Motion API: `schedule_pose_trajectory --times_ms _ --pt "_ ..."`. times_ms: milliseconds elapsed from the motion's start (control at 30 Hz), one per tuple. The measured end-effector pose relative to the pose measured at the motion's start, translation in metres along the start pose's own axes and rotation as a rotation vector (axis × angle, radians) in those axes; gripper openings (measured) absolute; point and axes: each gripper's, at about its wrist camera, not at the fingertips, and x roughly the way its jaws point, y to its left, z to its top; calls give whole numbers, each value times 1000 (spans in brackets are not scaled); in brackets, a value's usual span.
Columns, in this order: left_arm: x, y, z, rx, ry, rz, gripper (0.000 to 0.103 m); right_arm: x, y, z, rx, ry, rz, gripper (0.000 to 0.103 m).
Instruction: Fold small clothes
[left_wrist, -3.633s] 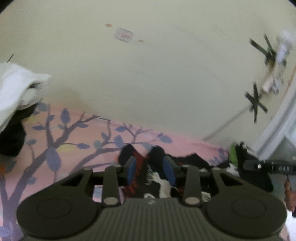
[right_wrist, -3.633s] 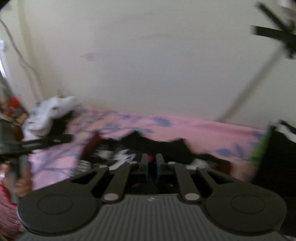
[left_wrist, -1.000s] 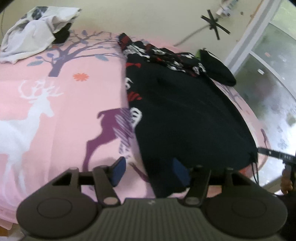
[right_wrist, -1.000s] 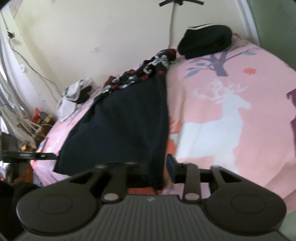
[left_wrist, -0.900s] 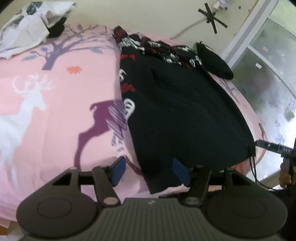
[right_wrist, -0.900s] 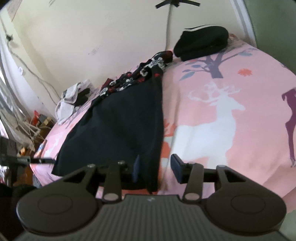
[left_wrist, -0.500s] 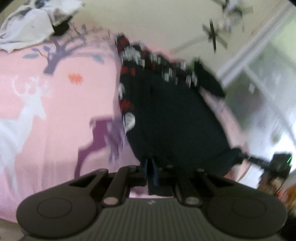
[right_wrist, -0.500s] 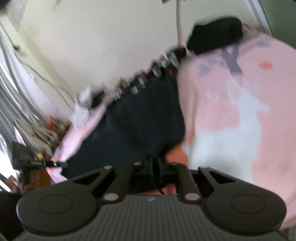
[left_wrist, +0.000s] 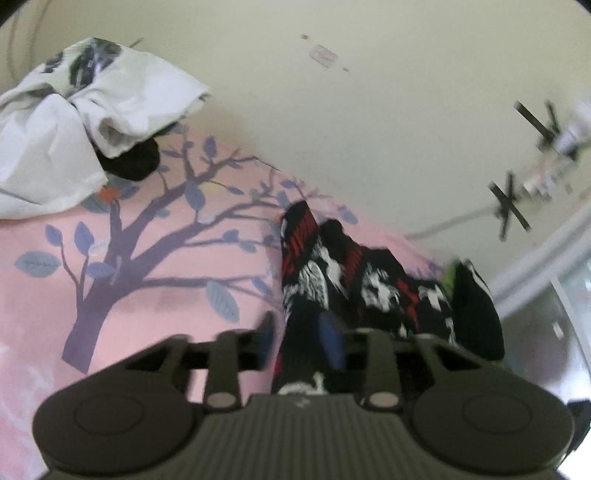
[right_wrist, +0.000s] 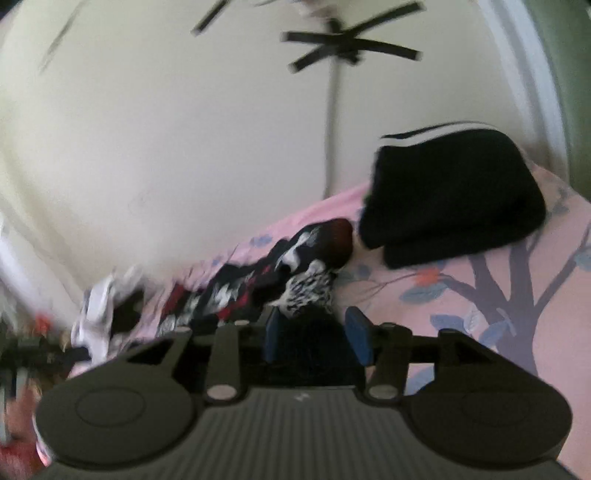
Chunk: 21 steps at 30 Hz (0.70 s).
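On the pink bedsheet (left_wrist: 155, 295), the left gripper (left_wrist: 301, 345) had its 2 blue fingers (left_wrist: 330, 341) spread apart, with the black printed garment (left_wrist: 332, 273) lying between them and stretching ahead. The right gripper (right_wrist: 316, 338) was likewise parted, its fingers (right_wrist: 356, 332) flanking the garment's dark edge. A folded black garment (right_wrist: 450, 199) sat just beyond, to the right.

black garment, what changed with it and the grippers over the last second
Both grippers closed on the near hem, carried it up toward the wall end, folding the black garment over its patterned part. Now the left gripper and right gripper have jaws apart, cloth between them. White clothes and folded black pile stayed.
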Motion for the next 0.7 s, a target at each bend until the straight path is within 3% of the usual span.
schedule_pose_trajectory --times_ms 33,200,267,300,367,400,567,600,633,700 --pt "0 2 -6 16 -7 17 62 -6 1 -6 -27 -3 16 47" --pt "36 -17 -23 143 76 66 59 1 1 -29 -120 30 -46 49" --pt "54 -29 -30 220 117 105 35 18 -6 -31 -102 68 -57 45" --pt "57 -35 -37 255 140 121 6 26 -8 -32 -93 91 -59 30" --pt "54 -40 -46 293 141 142 6 32 -10 -33 -98 100 -51 7" --pt "47 -40 -49 318 140 152 6 29 -8 -33 -111 88 -51 2" --pt "6 -13 -59 227 210 121 6 1 1 -41 -184 129 -95 0" --pt "7 -8 -60 213 236 124 10 -2 0 -46 -191 155 -109 0" --pt "10 -6 -60 209 249 135 21 -2 -2 -52 -200 181 -127 0" --pt "14 -9 -53 222 249 154 28 0 -5 -49 -212 187 -120 3"
